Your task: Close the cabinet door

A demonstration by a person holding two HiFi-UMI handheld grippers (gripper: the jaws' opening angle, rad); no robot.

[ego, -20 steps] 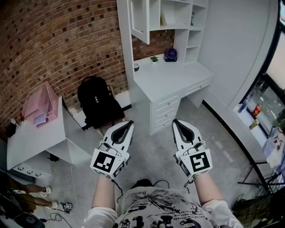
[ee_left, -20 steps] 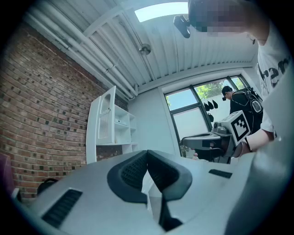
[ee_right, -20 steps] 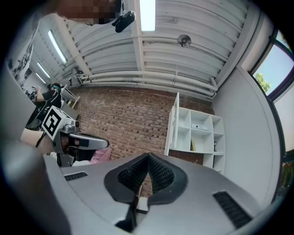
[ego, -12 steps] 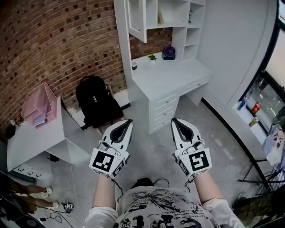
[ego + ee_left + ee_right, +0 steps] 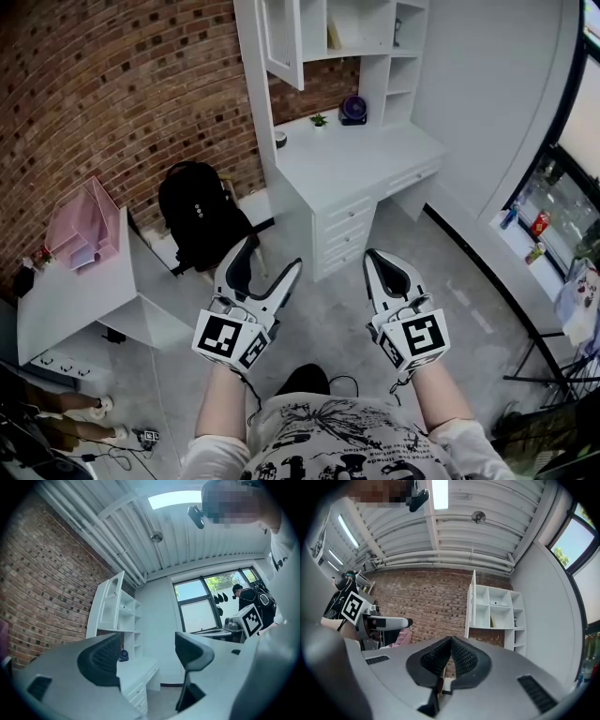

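Observation:
A white cabinet door (image 5: 284, 42) stands swung open on the upper shelf unit (image 5: 361, 28) above a white desk (image 5: 361, 159); it also shows in the left gripper view (image 5: 112, 599) and edge-on in the right gripper view (image 5: 471, 604). My left gripper (image 5: 267, 261) is held well short of the desk, its jaws spread wide with nothing between them. My right gripper (image 5: 386, 264) is beside it, jaws pressed together and empty. Both are far from the door.
A black backpack (image 5: 200, 214) sits on a chair left of the desk. A white side table (image 5: 70, 291) with a pink rack (image 5: 86, 225) stands at the left by the brick wall. On the desk are a small plant (image 5: 320, 120) and a purple fan (image 5: 353, 108). Windows run along the right.
My left gripper's jaws have gone from shut to wide open. The view has crept slightly toward the desk; the right gripper stays shut.

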